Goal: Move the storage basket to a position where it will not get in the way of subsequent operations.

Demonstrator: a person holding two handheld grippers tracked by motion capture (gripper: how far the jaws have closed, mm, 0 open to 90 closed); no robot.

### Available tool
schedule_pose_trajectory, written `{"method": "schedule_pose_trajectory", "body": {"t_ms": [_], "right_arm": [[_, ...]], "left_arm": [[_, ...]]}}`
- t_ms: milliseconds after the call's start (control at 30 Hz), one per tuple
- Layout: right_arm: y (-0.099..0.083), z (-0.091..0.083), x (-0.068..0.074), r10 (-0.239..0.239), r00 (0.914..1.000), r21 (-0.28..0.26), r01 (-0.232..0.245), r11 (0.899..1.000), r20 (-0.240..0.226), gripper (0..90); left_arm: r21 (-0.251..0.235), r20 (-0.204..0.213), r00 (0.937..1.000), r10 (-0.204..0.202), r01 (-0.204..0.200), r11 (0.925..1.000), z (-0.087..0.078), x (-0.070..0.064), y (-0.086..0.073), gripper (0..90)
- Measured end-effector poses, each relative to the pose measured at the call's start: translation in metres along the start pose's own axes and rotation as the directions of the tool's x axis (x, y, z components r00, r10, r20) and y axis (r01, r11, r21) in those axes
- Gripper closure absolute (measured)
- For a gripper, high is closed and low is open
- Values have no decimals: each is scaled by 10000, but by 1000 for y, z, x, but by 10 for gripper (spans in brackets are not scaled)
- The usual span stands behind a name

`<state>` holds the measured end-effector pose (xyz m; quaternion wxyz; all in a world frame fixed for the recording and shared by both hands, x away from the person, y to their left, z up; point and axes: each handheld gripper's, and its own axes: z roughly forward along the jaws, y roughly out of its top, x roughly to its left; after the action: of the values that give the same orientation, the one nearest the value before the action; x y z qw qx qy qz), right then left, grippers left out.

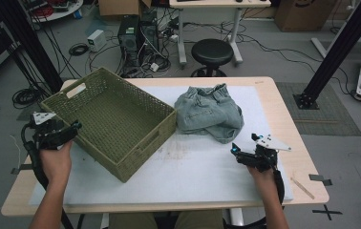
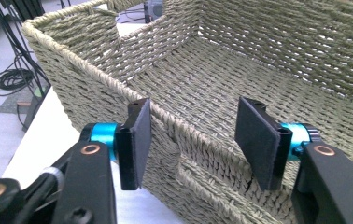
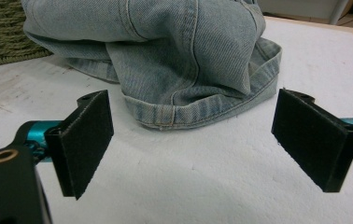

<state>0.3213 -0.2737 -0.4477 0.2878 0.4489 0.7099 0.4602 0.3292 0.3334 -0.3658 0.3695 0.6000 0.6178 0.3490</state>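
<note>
A woven olive basket (image 1: 145, 151) lies empty on the left half of the white mat (image 1: 193, 177). Crumpled light-blue jeans (image 1: 209, 113) lie to its right at mid-table. My left gripper (image 1: 75, 127) is at the basket's left wall. In the left gripper view the left gripper (image 2: 197, 140) stands open with the basket rim (image 2: 72, 52) passing between its jaws, near a handle cut-out. My right gripper (image 1: 235, 150) sits on the mat just in front of the jeans. In the right gripper view the right gripper (image 3: 198, 144) is open, with the jeans hem (image 3: 174, 112) a little beyond its jaws.
A thin wooden stick (image 1: 302, 187) lies near the table's right front corner. Behind the table stand a black stool (image 1: 212, 51) and a computer tower (image 1: 129, 37) among floor cables. A corner of the basket (image 3: 2, 39) appears left of the jeans.
</note>
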Motion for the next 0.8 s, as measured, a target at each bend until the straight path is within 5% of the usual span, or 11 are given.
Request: {"method": "schedule_pose_trajectory", "body": {"t_ms": [433,800], "right_arm": [[-1,-1,0,14,10000,-85,-15,10000,-22,127],[-1,-2,1,-67,10000,-158,66,9999,-36,127]], "left_arm": [[-124,229,9997,-23,26,9999,-1,13,-1,507],[17,602,9977,-315,314,9995,3,56,3,519]]}}
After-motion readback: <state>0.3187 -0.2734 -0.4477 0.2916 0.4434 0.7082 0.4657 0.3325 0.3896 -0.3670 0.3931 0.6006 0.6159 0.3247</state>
